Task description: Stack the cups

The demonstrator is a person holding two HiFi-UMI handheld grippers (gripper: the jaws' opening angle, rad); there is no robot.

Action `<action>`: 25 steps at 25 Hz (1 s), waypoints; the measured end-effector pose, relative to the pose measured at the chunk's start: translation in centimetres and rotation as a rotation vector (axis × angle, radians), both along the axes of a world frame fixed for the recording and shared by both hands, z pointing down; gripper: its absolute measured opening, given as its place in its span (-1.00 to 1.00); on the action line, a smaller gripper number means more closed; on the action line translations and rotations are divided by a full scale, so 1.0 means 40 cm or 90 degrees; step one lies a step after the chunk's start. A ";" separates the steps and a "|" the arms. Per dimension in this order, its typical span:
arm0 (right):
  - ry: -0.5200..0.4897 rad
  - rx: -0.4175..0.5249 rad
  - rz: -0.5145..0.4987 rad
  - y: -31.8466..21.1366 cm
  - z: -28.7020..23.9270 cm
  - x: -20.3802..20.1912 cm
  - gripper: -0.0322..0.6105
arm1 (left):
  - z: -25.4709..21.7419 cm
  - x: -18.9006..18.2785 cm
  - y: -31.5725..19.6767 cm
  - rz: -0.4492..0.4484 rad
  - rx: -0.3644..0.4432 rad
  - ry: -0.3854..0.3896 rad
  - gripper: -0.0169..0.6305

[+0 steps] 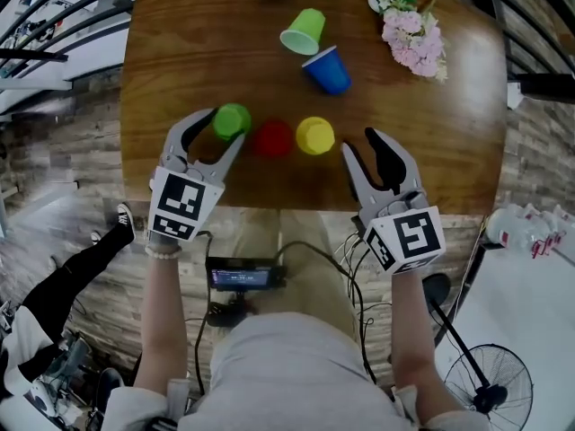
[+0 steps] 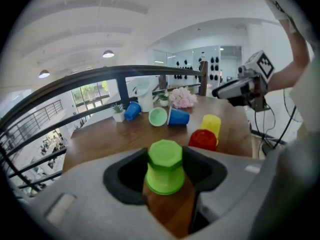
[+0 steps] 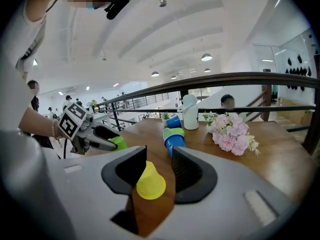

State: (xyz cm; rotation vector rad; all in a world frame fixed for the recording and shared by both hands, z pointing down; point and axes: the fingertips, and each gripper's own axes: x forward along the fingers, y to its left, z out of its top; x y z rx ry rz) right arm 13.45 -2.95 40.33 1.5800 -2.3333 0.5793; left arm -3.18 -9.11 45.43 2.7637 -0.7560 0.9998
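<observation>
The jaws of the left gripper (image 1: pixel 225 125) stand apart, one on each side of the small bright green plastic cup (image 2: pixel 164 167). They are very close to its sides, but I see no squeeze on it yet. This cup stands upside down on the brown wooden counter (image 1: pixel 180 52), just to the left of the red plastic cup (image 1: pixel 272 139), which is upside down too. The jaws of the right gripper (image 1: pixel 358 140) are partly apart and hold nothing. They are off to the right of the red cup, and the yellow plastic cup (image 1: pixel 315 136) stands upside down between them and it, close beside the red cup. I think the step now is to grab the green cup so it can go on top of the red one. To do it well, push the jaws in until the cup sits deep between them. Then close gently, because a thin cup can bend or pop out. Lift it straight up, high enough to pass over the red cup, bring it over the middle and lower it level so it slides down snug. Take care not to bump the red cup sideways. Farther back from the red cup, a light green cup (image 1: pixel 303 31) and a dark blue cup (image 1: pixel 327 70) lie on their sides, with pink flowers (image 1: pixel 411 36) to their right.
</observation>
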 end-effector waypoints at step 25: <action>0.055 -0.001 -0.012 -0.084 0.034 0.035 -0.44 | -0.038 -0.030 0.087 -0.033 -0.047 0.069 -0.18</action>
